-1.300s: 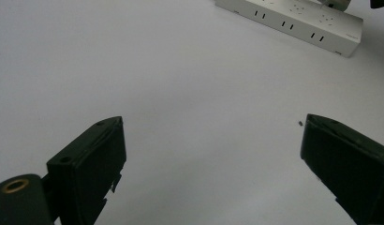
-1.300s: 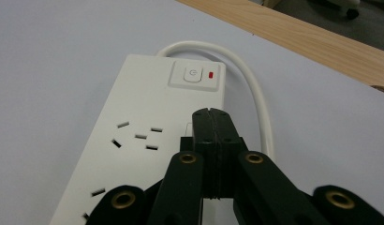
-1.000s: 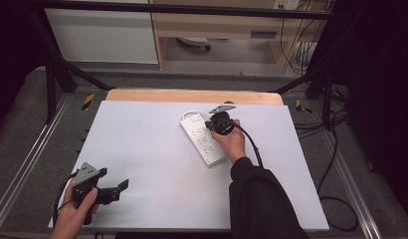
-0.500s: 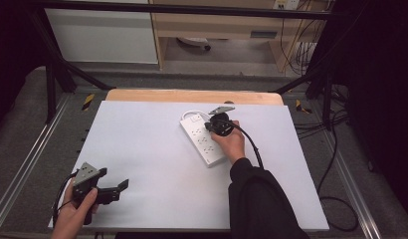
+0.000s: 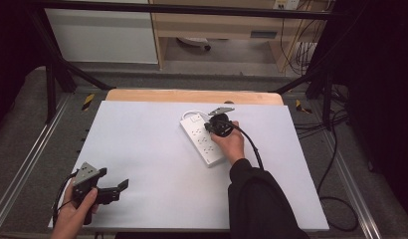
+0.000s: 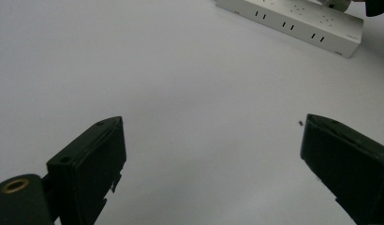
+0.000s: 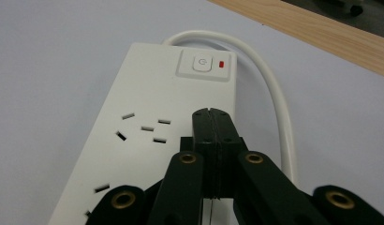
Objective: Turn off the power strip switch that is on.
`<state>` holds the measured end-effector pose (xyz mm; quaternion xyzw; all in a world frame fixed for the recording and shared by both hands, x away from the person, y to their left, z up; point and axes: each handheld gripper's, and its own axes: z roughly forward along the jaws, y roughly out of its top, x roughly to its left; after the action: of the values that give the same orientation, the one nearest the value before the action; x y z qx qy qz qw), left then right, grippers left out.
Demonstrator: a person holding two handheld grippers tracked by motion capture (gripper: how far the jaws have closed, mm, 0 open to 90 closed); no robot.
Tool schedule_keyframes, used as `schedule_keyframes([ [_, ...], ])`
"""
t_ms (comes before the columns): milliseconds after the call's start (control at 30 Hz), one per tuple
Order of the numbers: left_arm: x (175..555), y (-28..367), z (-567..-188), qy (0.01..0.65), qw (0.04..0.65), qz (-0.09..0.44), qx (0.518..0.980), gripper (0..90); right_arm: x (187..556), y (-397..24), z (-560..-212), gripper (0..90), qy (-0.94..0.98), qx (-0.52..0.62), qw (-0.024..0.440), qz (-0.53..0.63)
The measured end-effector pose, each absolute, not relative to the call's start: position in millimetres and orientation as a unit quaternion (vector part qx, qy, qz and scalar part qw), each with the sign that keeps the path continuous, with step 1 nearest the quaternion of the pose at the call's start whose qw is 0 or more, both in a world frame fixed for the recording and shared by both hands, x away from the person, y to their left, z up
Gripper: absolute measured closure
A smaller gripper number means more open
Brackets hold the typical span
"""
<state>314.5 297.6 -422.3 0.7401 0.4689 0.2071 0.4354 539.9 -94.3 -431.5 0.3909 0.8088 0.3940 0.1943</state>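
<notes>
A white power strip (image 5: pixel 202 143) lies slantwise in the middle of the white table (image 5: pixel 142 139), with its white cord (image 7: pixel 274 93) curving off the far end. My right gripper (image 7: pixel 211 112) hovers just over the strip, jaws pressed together with nothing between them. Its tips stand a little short of the power switch (image 7: pixel 202 63), beside which a red lamp (image 7: pixel 221 64) shows. In the high view the right gripper (image 5: pixel 212 126) is over the strip's far half. My left gripper (image 5: pixel 117 190) rests at the front left, open and holding nothing. Between its wide jaws (image 6: pixel 213 121) is bare table, with the strip (image 6: pixel 293 18) far off.
A wooden edge (image 5: pixel 192 96) runs along the table's far side. Black cables (image 5: pixel 336 164) trail on the floor at the right. Metal rails (image 5: pixel 23 169) flank the table. A shelf unit (image 5: pixel 217 30) stands beyond it.
</notes>
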Motion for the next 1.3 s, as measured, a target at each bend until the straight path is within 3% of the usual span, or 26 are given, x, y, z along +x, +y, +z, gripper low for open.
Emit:
schedule_keyframes([
  [1300,314.4,297.2,-422.5,0.468,0.434,0.207,0.741,6.9,534.2,-94.0,-437.5,90.0,0.800,0.390,0.207,0.407],
])
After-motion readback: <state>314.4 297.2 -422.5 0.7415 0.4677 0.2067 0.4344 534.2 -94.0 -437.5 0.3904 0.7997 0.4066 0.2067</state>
